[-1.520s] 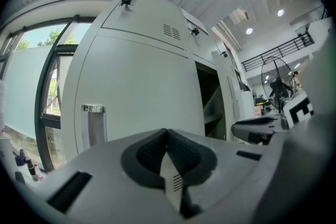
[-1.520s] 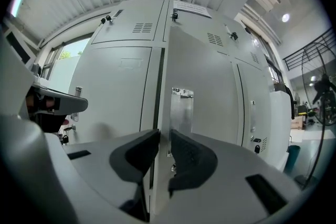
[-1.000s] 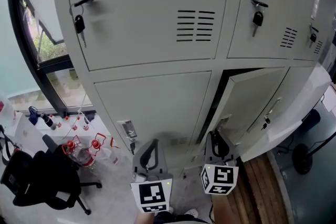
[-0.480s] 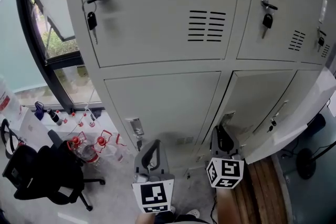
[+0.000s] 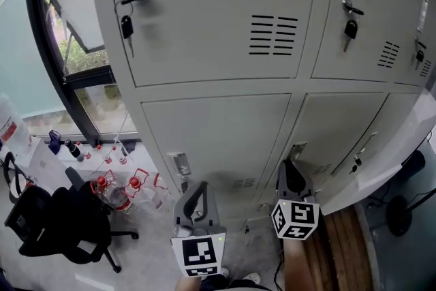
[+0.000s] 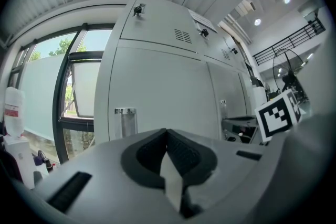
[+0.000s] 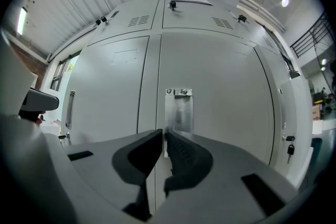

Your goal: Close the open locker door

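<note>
Grey lockers [image 5: 218,31] fill the wall; lower locker door [image 5: 334,136] sits flush. Right gripper [image 5: 291,175] has empty jaws just closing, nearly touching; left gripper [image 5: 196,195] has jaws together.

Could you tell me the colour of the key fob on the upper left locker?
The key fob is black; the head view shows it best.
</note>
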